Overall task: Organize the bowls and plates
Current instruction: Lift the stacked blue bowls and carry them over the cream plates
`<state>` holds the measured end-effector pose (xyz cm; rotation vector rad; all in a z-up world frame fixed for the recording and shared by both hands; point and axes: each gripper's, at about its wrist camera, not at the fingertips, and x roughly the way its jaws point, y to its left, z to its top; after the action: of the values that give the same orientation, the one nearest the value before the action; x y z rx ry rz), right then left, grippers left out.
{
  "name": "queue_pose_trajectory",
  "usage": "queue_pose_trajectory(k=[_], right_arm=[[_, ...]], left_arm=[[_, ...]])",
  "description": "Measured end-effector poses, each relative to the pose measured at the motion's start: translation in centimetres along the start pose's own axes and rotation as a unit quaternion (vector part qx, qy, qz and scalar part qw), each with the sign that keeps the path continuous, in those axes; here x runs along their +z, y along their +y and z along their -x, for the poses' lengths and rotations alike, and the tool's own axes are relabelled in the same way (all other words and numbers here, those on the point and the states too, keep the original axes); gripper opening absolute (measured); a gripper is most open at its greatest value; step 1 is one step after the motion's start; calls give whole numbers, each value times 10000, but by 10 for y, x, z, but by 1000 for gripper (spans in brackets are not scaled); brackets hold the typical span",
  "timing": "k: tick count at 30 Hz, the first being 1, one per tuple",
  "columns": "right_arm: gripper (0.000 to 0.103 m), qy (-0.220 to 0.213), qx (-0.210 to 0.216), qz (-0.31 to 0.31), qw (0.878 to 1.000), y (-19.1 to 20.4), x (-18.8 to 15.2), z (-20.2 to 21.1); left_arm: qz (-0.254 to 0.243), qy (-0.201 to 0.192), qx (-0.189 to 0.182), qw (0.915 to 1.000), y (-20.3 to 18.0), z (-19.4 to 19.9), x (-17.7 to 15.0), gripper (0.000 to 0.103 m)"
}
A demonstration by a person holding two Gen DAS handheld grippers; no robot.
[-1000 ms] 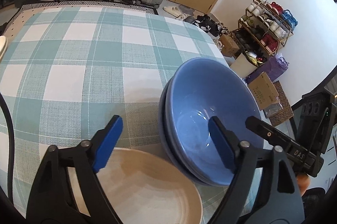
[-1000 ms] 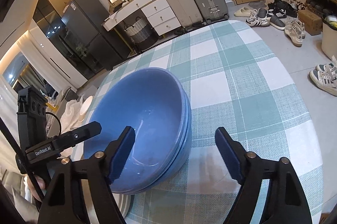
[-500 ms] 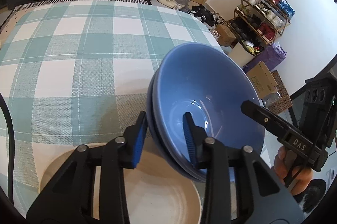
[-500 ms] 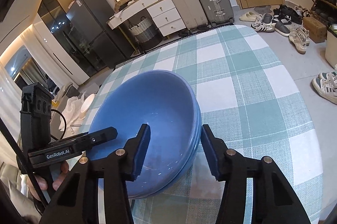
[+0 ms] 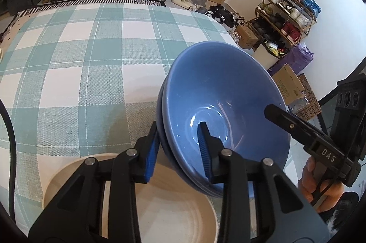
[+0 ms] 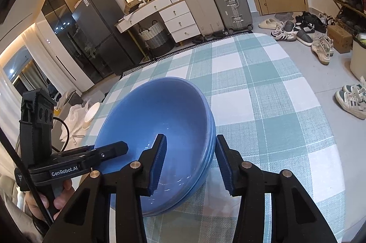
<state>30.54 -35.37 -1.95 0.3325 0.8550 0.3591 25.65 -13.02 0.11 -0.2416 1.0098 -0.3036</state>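
Left gripper (image 5: 179,147) and right gripper (image 6: 189,161) each pinch opposite rims of the stacked blue bowls (image 5: 225,105), one finger inside, one outside. Bowls sit on the checked tablecloth (image 5: 91,73), overlapping a cream plate (image 5: 164,208). Legible markings: "DAS", "GenRobot.AI".

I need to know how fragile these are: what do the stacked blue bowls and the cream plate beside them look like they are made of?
Blue bowls: likely glazed ceramic; glossy highlights inside, thick smooth rims. Melamine can't be ruled out.
Cream plate: probably matte stoneware; dull surface with faint concentric rings, no shine.
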Motion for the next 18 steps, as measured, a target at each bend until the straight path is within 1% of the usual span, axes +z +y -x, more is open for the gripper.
queue_pose_trajectory(k=[10, 18], right_arm=[[45, -119, -42, 45, 9999, 5, 1, 12], [45, -300, -25, 171, 9994, 17, 4, 30]], left_arm=[[-152, -217, 19, 9996, -10, 20, 2, 29], [-243, -441, 12, 9987, -18, 48, -1, 29]])
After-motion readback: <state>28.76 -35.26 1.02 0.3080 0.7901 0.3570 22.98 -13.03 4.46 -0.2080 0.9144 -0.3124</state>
